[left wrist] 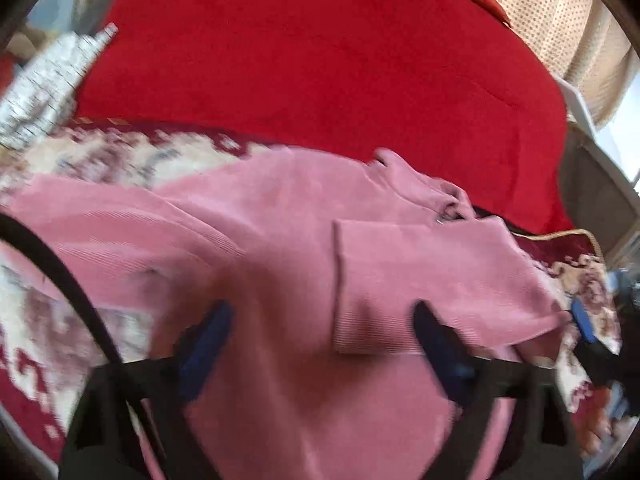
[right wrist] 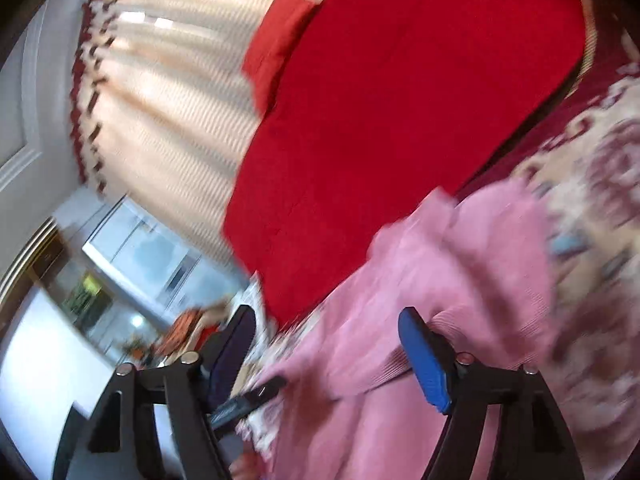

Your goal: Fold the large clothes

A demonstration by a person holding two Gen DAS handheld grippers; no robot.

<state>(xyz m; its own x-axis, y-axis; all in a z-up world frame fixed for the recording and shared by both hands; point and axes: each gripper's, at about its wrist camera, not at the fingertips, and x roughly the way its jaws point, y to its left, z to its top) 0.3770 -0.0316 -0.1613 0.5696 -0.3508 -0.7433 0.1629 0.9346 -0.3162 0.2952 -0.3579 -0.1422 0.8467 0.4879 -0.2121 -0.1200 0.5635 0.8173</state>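
Note:
A pink ribbed sweater lies spread on a patterned bedspread, with one sleeve folded across its body and its collar toward the far right. My left gripper hovers over the sweater's lower body, jaws wide apart and empty. In the right wrist view the sweater lies below and to the right. My right gripper is open and empty above the sweater's edge. Both views are motion-blurred.
A red blanket covers the far part of the bed; it also shows in the right wrist view. A dotted cream curtain hangs at the far right. A black cable crosses the left. Furniture and a window lie beyond the bed edge.

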